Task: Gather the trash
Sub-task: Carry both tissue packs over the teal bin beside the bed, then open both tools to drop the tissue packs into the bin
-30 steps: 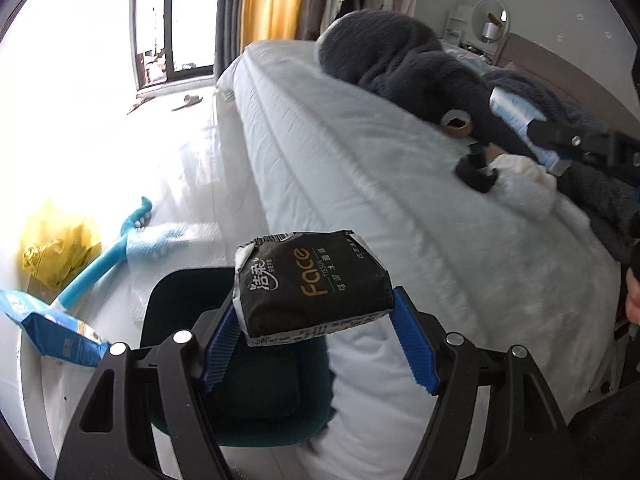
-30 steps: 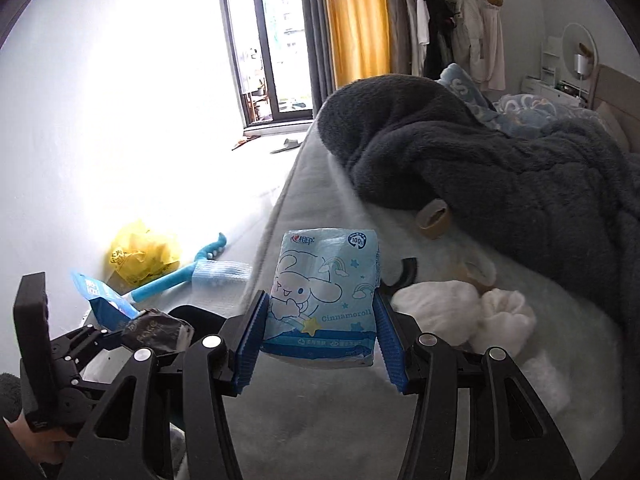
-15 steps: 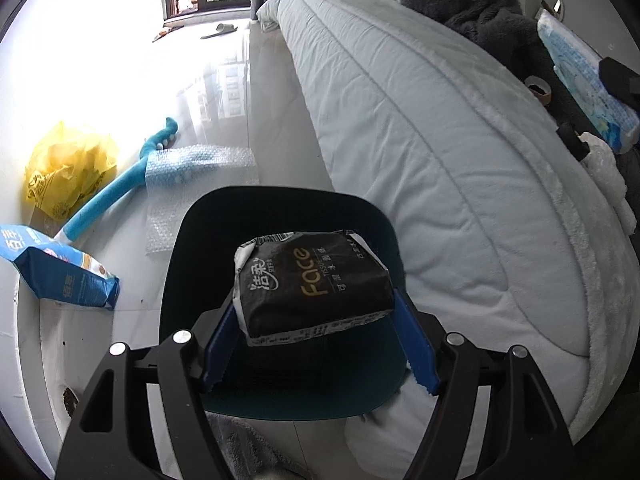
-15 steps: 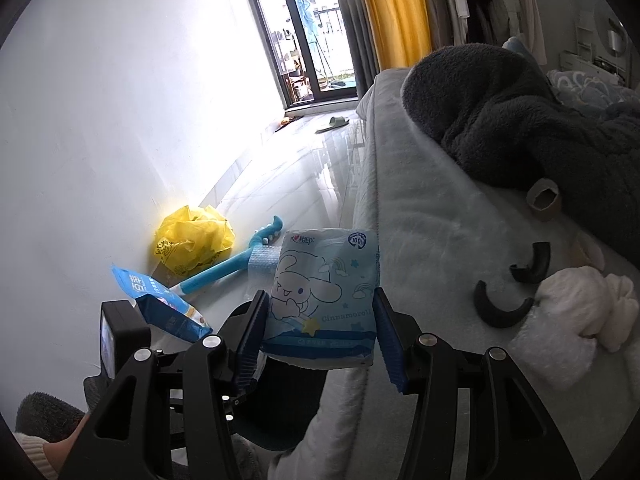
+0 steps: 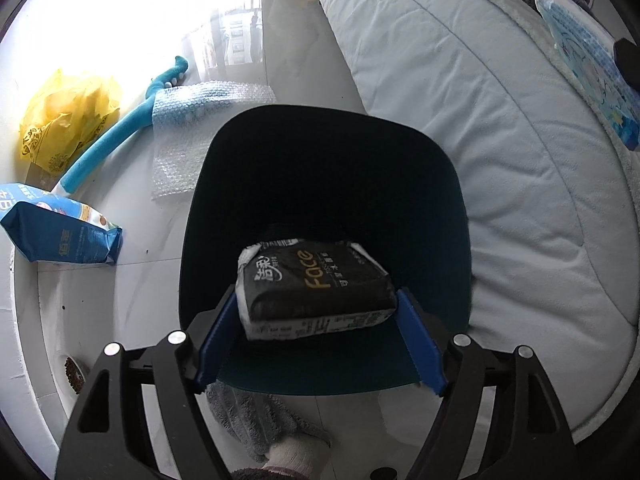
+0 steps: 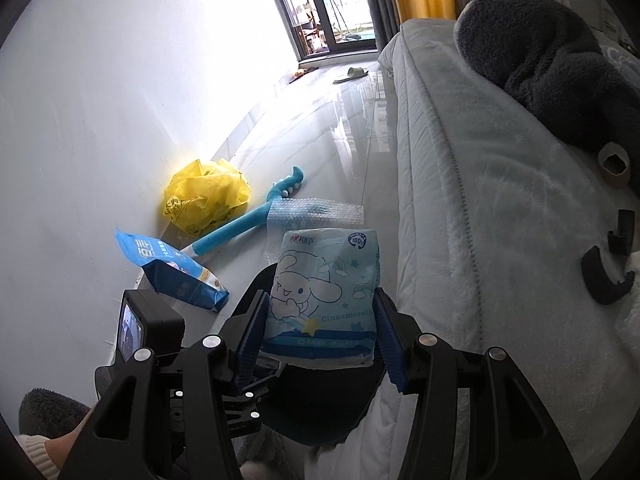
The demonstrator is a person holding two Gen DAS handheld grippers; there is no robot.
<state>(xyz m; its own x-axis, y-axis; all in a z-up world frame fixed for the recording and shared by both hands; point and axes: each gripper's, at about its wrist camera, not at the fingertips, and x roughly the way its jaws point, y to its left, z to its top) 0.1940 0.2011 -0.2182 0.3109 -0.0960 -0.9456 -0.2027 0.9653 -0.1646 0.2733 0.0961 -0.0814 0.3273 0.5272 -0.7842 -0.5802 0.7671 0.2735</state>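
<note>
Gripping black tissue pack [image 5: 314, 286] crosswise over bin [image 5: 320, 152].

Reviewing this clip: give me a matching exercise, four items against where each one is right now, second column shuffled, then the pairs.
Items:
1. black tissue pack
2. light blue tissue pack
3. yellow plastic bag
4. tape roll

Places:
A. on the floor by the wall
B. in the right gripper
C. on the bed beside the dark blanket
D. in the left gripper, over the dark bin

Pairs: 1-D, 2-B, 3-A, 4-C
</note>
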